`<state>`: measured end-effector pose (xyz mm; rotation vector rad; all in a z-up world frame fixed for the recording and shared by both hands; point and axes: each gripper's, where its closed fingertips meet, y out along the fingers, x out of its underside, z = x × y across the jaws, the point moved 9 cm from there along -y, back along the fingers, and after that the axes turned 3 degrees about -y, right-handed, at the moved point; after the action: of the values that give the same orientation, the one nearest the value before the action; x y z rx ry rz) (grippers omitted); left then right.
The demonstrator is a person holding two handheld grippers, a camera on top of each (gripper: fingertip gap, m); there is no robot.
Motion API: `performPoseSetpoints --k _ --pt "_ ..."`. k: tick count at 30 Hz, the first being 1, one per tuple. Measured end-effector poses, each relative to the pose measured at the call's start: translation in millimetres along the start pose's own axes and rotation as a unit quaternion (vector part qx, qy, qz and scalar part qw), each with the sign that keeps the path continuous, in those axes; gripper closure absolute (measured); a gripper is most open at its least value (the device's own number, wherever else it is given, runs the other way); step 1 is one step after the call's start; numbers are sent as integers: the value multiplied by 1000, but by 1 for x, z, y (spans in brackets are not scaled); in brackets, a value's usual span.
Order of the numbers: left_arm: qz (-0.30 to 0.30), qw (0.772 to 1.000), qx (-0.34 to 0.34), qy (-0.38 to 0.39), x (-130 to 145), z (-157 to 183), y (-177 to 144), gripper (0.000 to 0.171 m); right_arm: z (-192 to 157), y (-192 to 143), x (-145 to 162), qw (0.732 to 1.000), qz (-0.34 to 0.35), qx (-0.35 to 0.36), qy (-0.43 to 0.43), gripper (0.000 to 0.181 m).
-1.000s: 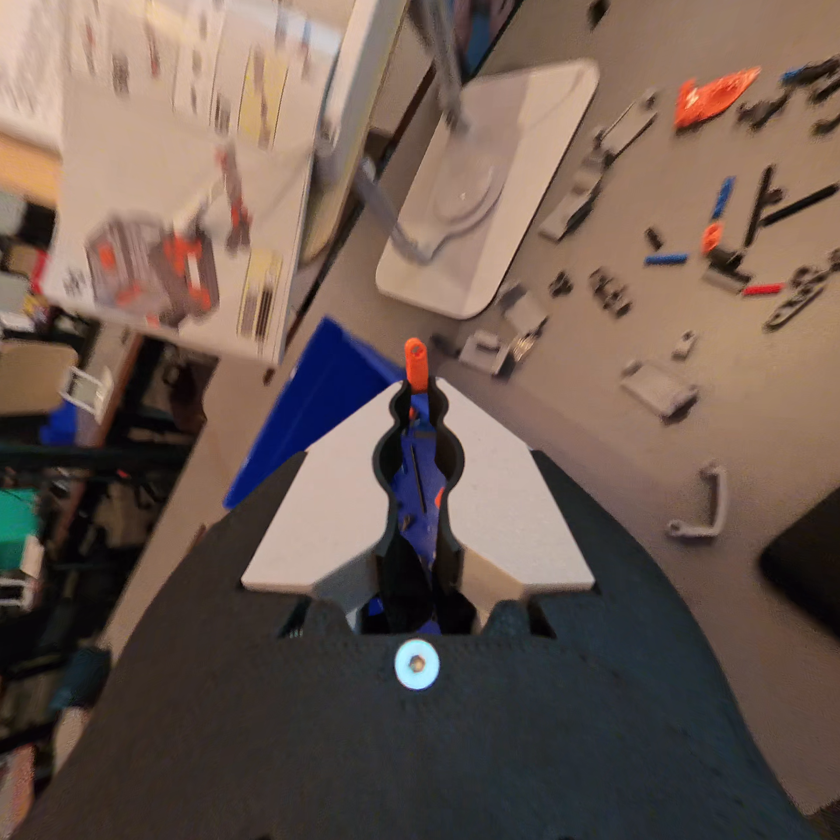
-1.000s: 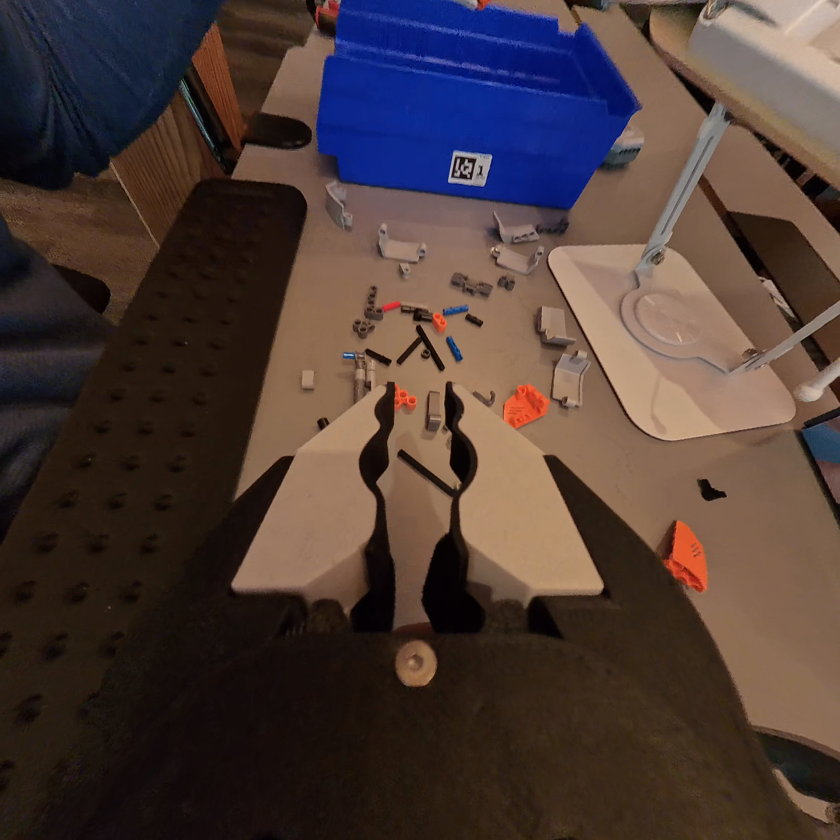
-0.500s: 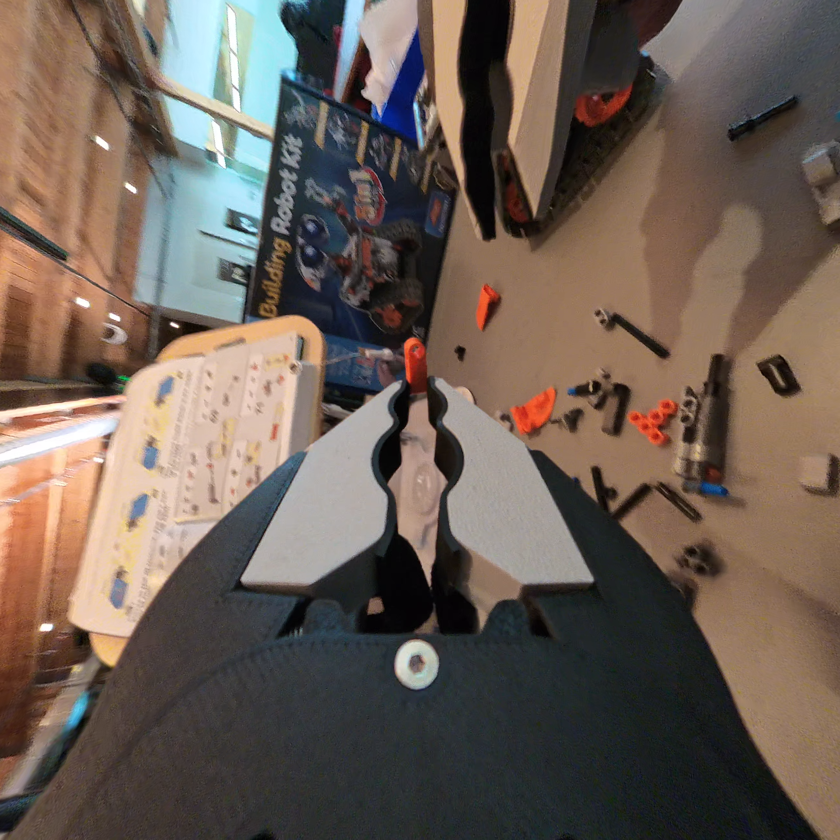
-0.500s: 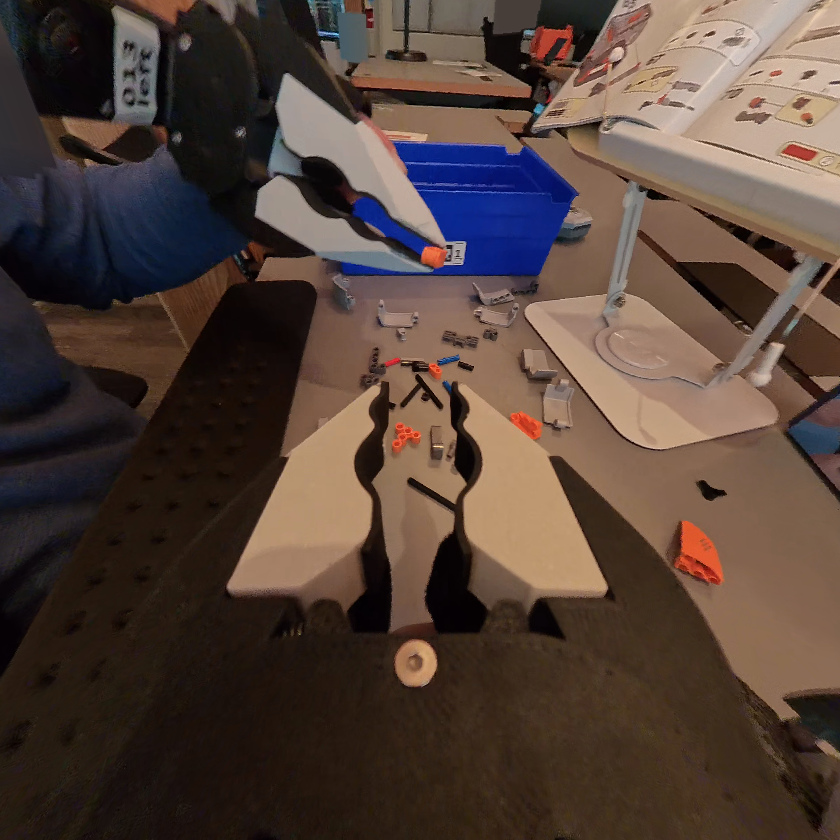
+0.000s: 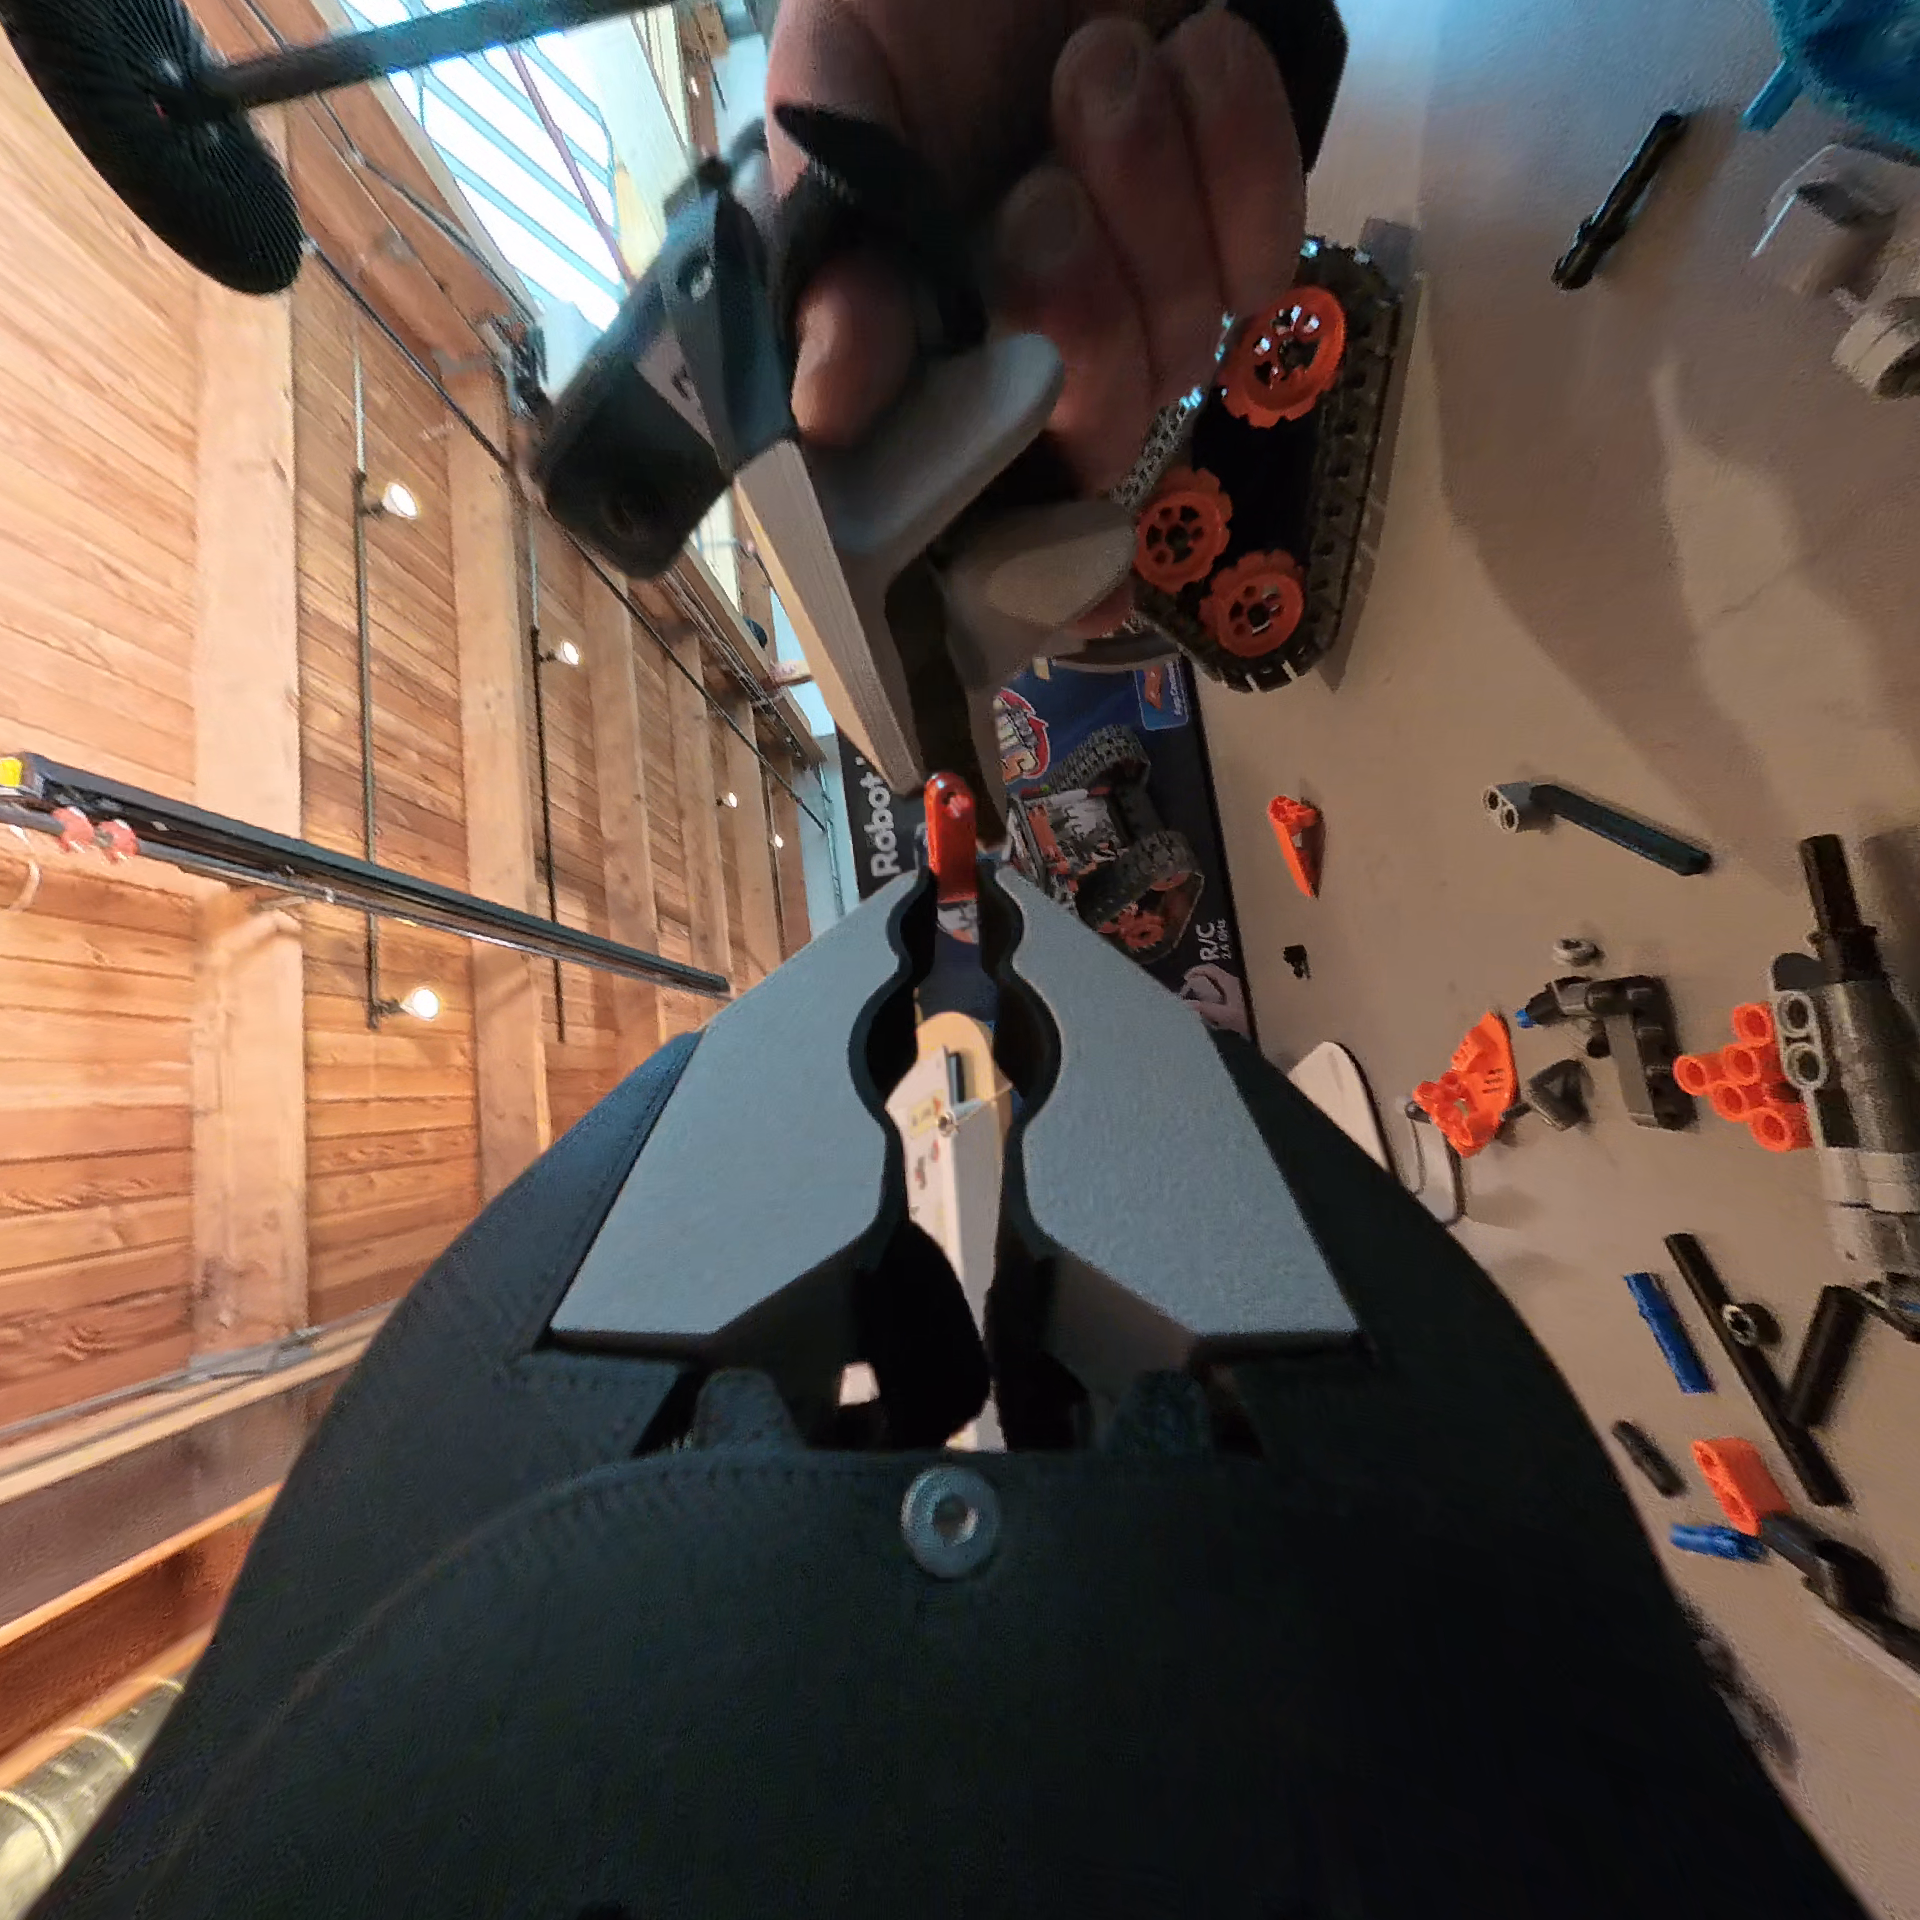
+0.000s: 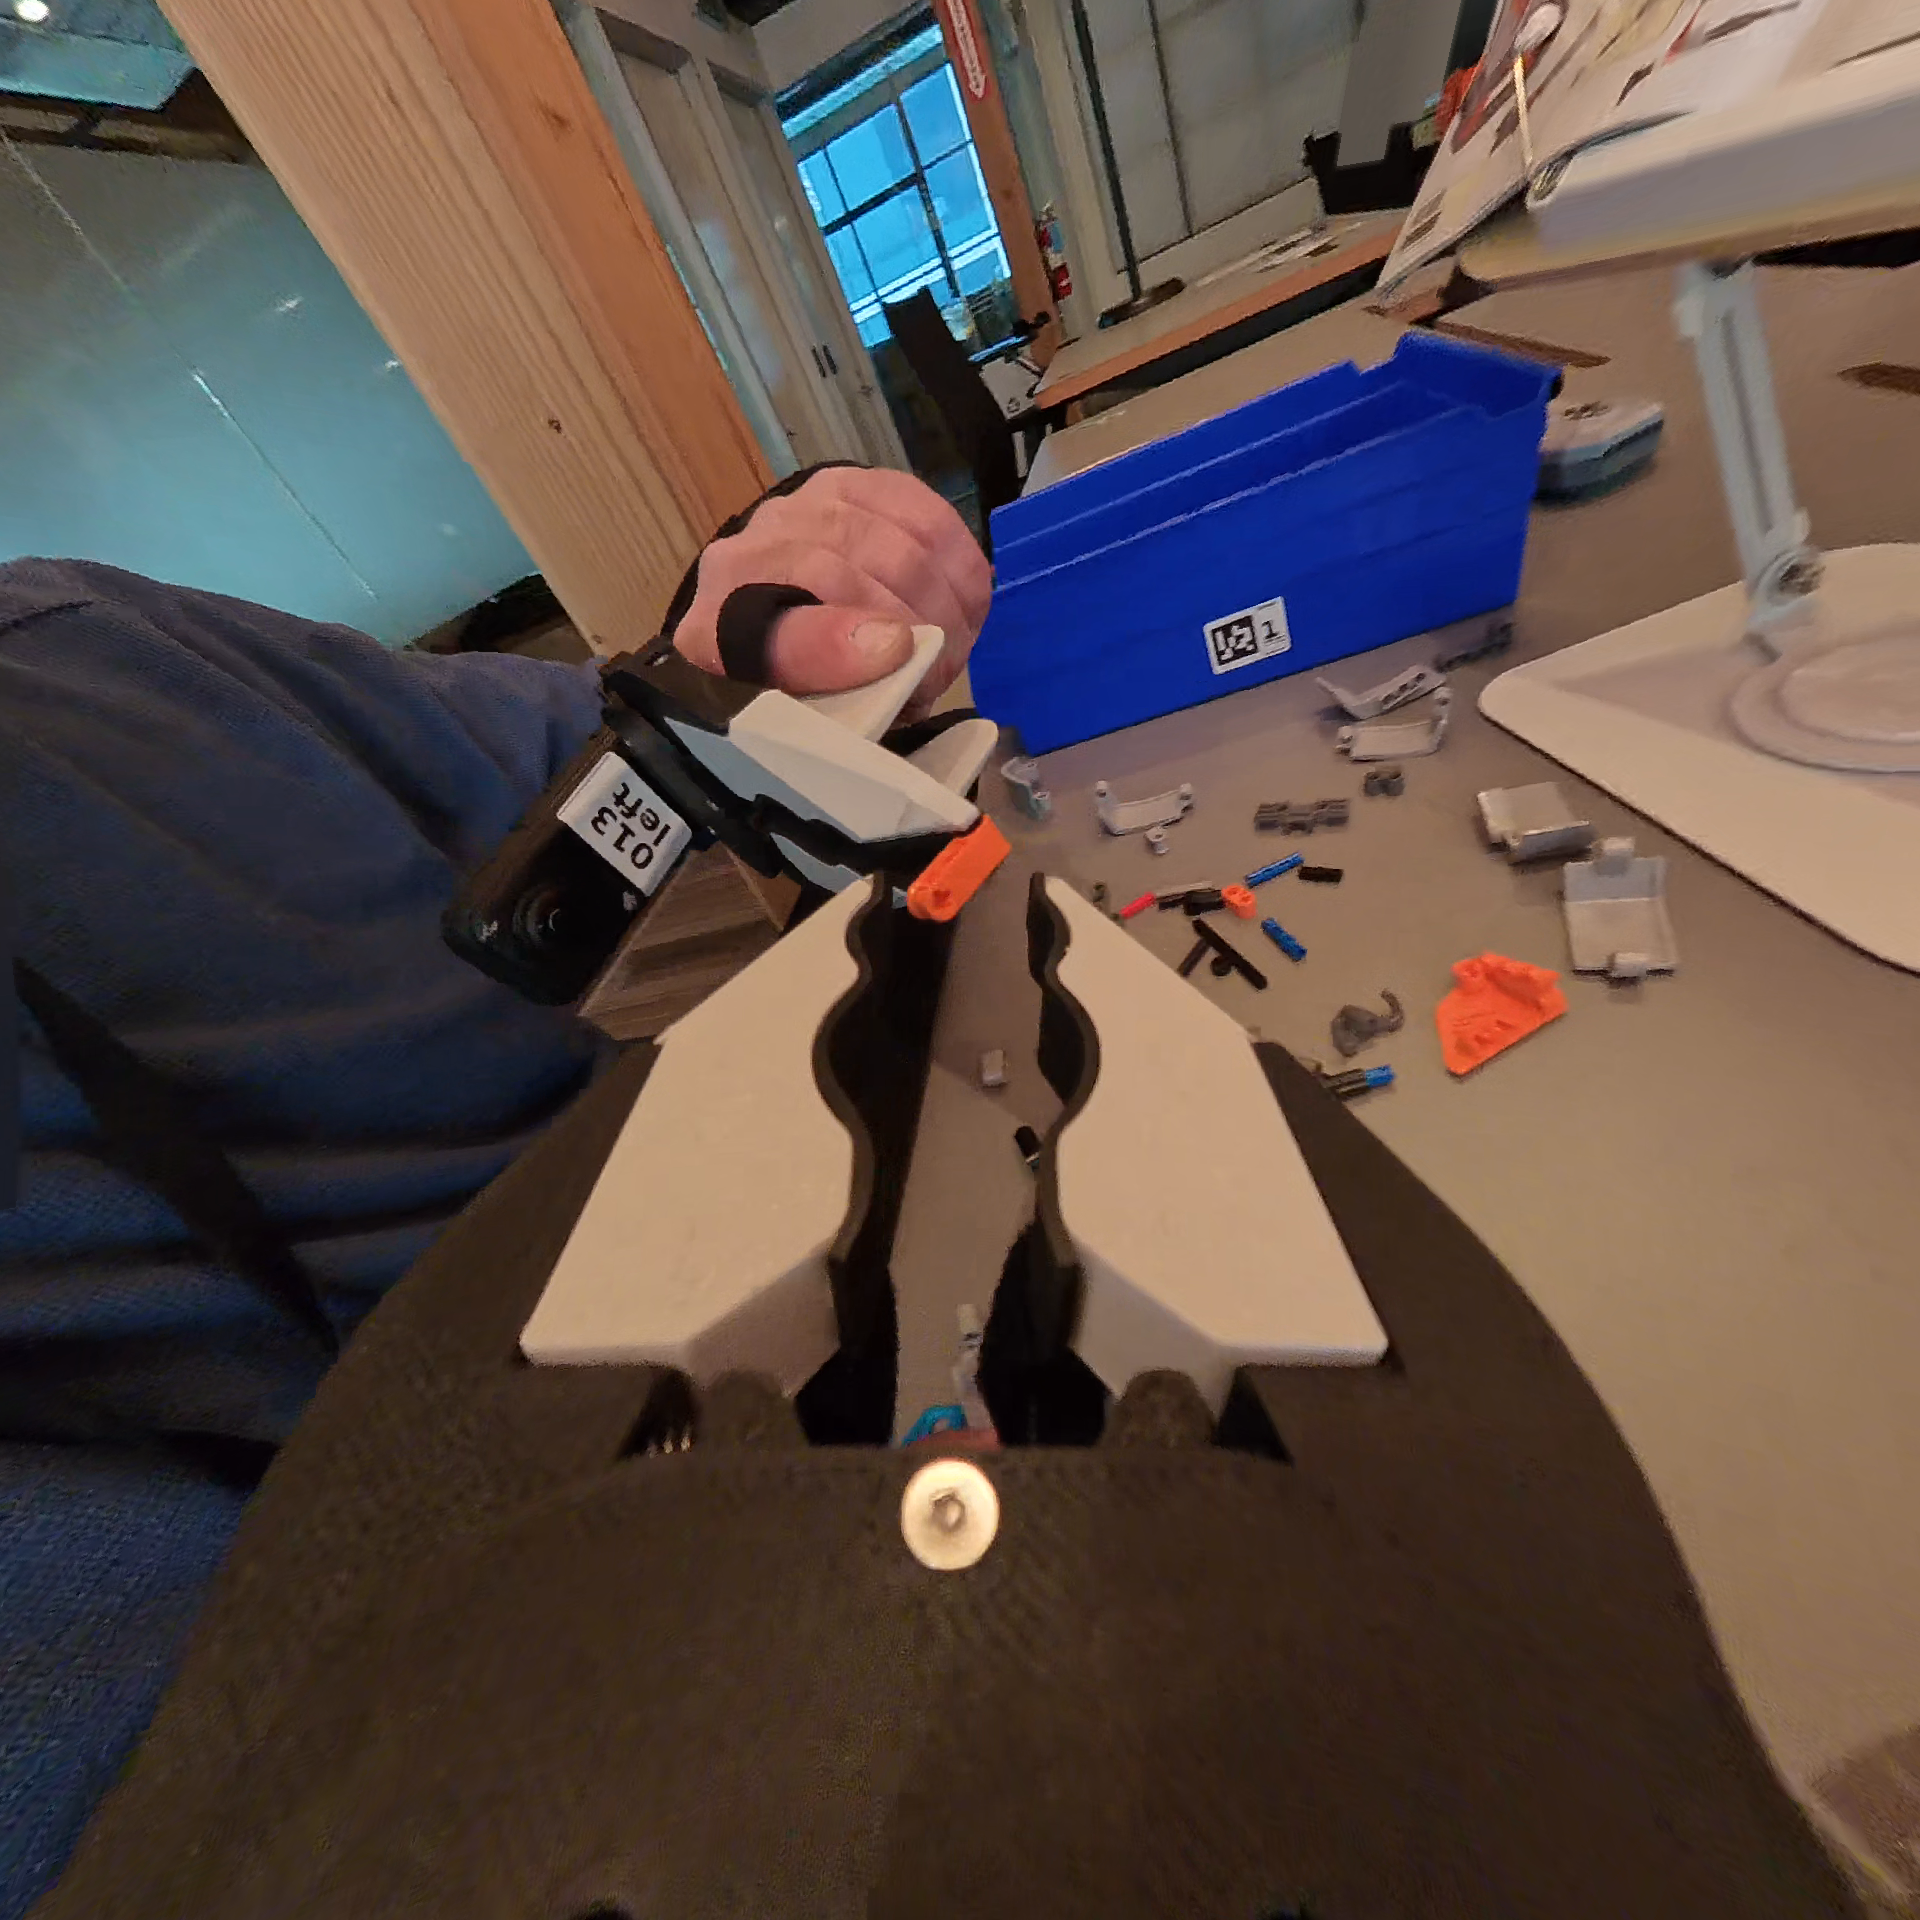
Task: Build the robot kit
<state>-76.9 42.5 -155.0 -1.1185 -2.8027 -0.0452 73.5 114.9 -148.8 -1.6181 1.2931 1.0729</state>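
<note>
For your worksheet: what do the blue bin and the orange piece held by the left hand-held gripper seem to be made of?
Blue bin: probably moulded plastic, with uniform colour and a soft sheen. Orange piece in the left hand-held gripper: likely hard plastic, matte, with crisp moulded holes.

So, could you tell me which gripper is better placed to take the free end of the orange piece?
Right, probably. The right gripper is open with the orange piece just at the gap between its tips, while the left gripper is shut on that piece's other end.

Right gripper point(image 5: 914, 582) blurred; orange piece point(image 5: 951, 836) mostly hidden.
</note>
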Motion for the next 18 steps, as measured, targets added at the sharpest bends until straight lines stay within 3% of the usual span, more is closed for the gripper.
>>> performPoseSetpoints --k 5,13,15,18 --pt "10 999 -16 39 -3 -1 1 167 -2 2 -1 1000 -4 -18 14 170" --pt "-4 999 -39 17 -2 -4 4 164 -1 1 -2 1000 28 0 -13 174" --pt "-14 999 -20 -24 0 -5 3 163 0 -1 -2 999 30 14 -25 175" --pt "-27 981 72 -179 9 -14 -5 151 1 -5 -3 998 26 32 -40 175"
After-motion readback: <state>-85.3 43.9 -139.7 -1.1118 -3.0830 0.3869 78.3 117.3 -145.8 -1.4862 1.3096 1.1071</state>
